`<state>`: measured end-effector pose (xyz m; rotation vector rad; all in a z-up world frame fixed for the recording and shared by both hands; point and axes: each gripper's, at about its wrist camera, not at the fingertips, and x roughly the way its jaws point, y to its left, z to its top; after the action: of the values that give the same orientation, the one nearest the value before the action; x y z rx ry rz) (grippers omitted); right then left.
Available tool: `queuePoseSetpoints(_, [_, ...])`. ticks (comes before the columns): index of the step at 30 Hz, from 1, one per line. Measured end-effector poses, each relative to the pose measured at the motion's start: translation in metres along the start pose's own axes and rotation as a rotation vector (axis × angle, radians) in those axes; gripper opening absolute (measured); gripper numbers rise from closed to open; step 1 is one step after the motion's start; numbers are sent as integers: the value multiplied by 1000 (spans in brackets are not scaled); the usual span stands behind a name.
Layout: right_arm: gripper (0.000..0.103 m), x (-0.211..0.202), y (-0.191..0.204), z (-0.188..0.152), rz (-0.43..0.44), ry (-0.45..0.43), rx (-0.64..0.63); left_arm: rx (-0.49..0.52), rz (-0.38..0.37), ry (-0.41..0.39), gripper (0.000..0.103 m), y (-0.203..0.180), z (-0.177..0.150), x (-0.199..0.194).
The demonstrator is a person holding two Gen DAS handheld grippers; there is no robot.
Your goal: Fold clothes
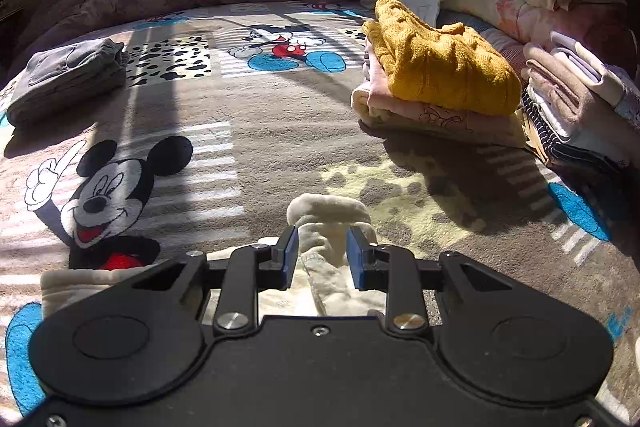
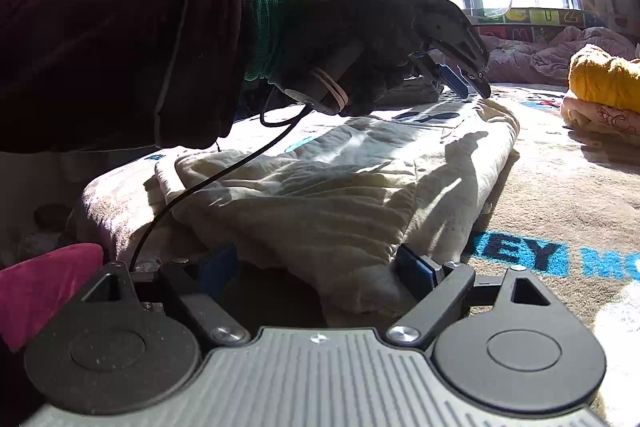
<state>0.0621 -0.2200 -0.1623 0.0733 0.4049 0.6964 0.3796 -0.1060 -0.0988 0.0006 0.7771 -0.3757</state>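
Item: cream garment [image 2: 340,187], partly folded, flat on the cartoon-print blanket [image 2: 560,187] covering the bed. Long axis running away from the right wrist camera toward the window, near end bunched, far end narrowed to a rounded edge.

Right gripper [image 2: 320,267]: at the near end of the garment, blue pads spread wide, bunched cloth lying between them and bulging up over the gap. Contact of pads with cloth hard to judge, the left pad being in shadow; probably straddling rather than pinching.

Left gripper [image 1: 322,257]: held in a gloved hand [image 2: 352,39] above the far end, angled down. Jaws a small way apart, a rolled cream edge rising between them in the left wrist view, pads apparently clear of it. From the right wrist view, fingertips just above the cloth, not pressing.

Relation governing the next move: garment lying lengthwise between the two grippers, right at the near end, left over the far end. Neither end far from its own gripper; right nearer to a ready grasp, cloth already within its span.

Elsewhere: mustard sweater [image 1: 444,67] on a pink folded stack, well apart to the right; grey folded piece [image 1: 68,75] far left.
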Motion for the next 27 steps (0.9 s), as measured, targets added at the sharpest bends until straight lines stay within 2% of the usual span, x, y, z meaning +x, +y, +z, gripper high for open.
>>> queuePoseSetpoints(3, [87, 1, 0, -1, 1, 0, -1, -177, -100, 40, 22, 16, -12, 32])
queuePoseSetpoints(4, [88, 2, 0, -2, 2, 0, -2, -175, -101, 45, 22, 15, -14, 39])
queuePoseSetpoints(6, [90, 2, 1, -2, 5, -1, -3, -250, -132, 43, 22, 21, -17, 45])
queuePoseSetpoints(9, [92, 4, 1, -3, 12, -4, 2, -426, -232, 26, 19, 46, -17, 38])
queuePoseSetpoints(11, [94, 4, 2, -3, 16, -10, 9, -480, -282, 20, 18, 55, -17, 36])
queuePoseSetpoints(16, [93, -3, 5, -1, 30, -56, 11, -339, -226, 95, 21, 40, -8, 52])
queuePoseSetpoints(18, [93, -3, 8, 0, 31, -58, -1, -243, -182, 100, 21, 30, 1, 46])
queuePoseSetpoints(24, [93, -1, 10, -3, 9, -44, -19, 25, -71, -60, 22, 9, -5, -17])
queuePoseSetpoints(27, [93, 0, 12, -4, 1, -44, -27, 109, -80, -107, 22, 3, -13, -31])
